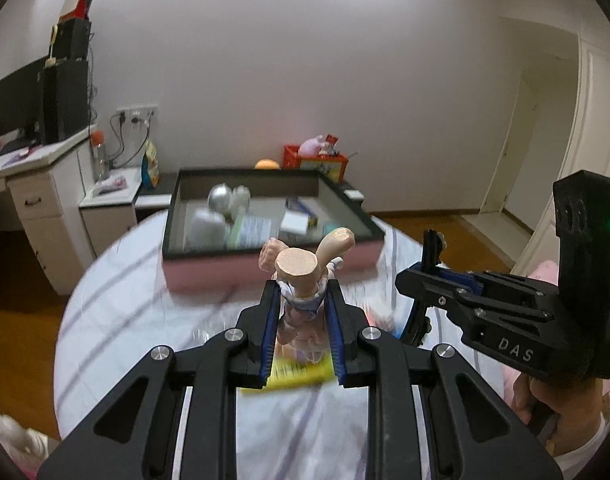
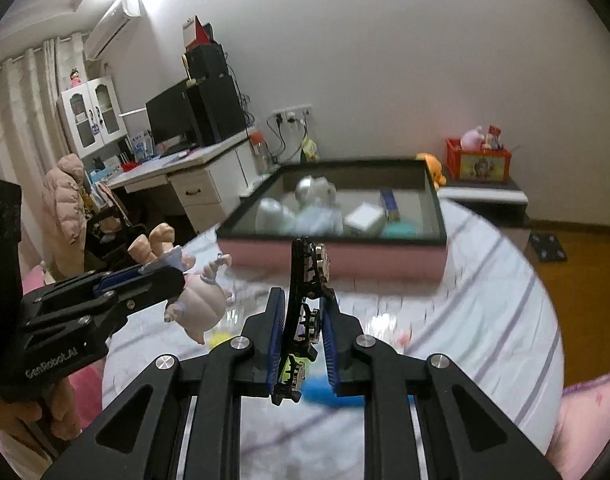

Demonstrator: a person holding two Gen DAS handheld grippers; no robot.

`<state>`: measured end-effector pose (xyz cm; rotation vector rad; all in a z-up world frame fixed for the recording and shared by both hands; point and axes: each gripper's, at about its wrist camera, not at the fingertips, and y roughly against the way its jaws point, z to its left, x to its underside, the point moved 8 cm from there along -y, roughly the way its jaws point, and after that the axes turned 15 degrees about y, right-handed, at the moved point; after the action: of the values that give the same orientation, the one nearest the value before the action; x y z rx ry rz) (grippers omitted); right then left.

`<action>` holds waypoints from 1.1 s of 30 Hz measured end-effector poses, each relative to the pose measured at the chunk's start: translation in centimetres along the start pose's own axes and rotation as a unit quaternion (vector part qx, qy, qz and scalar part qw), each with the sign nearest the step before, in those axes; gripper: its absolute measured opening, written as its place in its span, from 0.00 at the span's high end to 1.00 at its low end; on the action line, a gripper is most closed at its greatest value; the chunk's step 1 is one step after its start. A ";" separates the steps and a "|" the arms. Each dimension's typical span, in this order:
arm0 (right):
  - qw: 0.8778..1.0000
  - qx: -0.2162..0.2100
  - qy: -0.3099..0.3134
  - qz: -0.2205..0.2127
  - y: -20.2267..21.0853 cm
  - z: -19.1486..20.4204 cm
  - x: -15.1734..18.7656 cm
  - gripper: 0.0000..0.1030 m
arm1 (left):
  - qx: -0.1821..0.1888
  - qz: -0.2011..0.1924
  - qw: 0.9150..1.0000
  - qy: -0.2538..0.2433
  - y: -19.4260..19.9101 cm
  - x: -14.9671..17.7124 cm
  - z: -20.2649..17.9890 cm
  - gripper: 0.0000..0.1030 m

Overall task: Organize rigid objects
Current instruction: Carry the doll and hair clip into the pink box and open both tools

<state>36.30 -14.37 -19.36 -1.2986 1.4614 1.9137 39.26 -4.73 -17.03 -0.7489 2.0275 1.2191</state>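
My left gripper (image 1: pixel 303 294) is shut on a small pale figurine (image 1: pixel 299 270), held upside down with its feet up. From the right wrist, that gripper (image 2: pixel 171 274) and figurine (image 2: pixel 203 304) hang at the left, above the table. My right gripper (image 2: pixel 305 304) is shut on a thin black gear-studded piece (image 2: pixel 307 268) standing upright between the blue pads. In the left wrist view the right gripper (image 1: pixel 423 280) sits at the right with the black piece (image 1: pixel 431 250) sticking up. Beyond both lies a pink-walled, dark-rimmed box (image 1: pixel 225 276) (image 2: pixel 385 258) with several items inside.
The round table wears a striped white cloth (image 1: pixel 125 300). On it lie a yellow packet (image 1: pixel 293 376), a blue thing (image 2: pixel 329 394) and clear glassy bits (image 2: pixel 381 326). A desk with monitor (image 1: pixel 17 108), a red toy crate (image 2: pixel 479 160) and wood floor (image 2: pixel 577 280) surround it.
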 end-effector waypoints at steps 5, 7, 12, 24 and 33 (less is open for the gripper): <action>1.000 0.011 0.026 -0.004 -1.9 -1.5 -3.6 0.82 | 0.001 -0.001 1.000 -0.017 -3.3 -4.3 -0.4 0.78; 0.999 0.019 0.033 -0.002 -3.1 -2.5 -5.0 0.82 | 0.007 0.006 1.000 -0.019 -5.1 -5.8 -0.6 0.78; 0.999 0.040 0.035 0.009 -6.9 -5.9 -7.3 0.82 | 0.024 0.035 0.999 -0.010 -10.1 -8.6 -0.3 0.78; 0.984 0.113 0.068 0.124 -16.9 -13.0 -6.5 0.82 | -0.020 0.101 0.995 -0.016 -21.7 -10.9 1.5 0.78; 0.972 0.140 0.091 0.163 -19.4 -14.6 -6.9 0.82 | -0.039 0.114 0.993 -0.021 -25.0 -10.7 1.6 0.75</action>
<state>60.66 -18.96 -24.06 -1.1840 2.0645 1.7233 64.90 -11.87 -22.78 -0.5336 2.0837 1.4362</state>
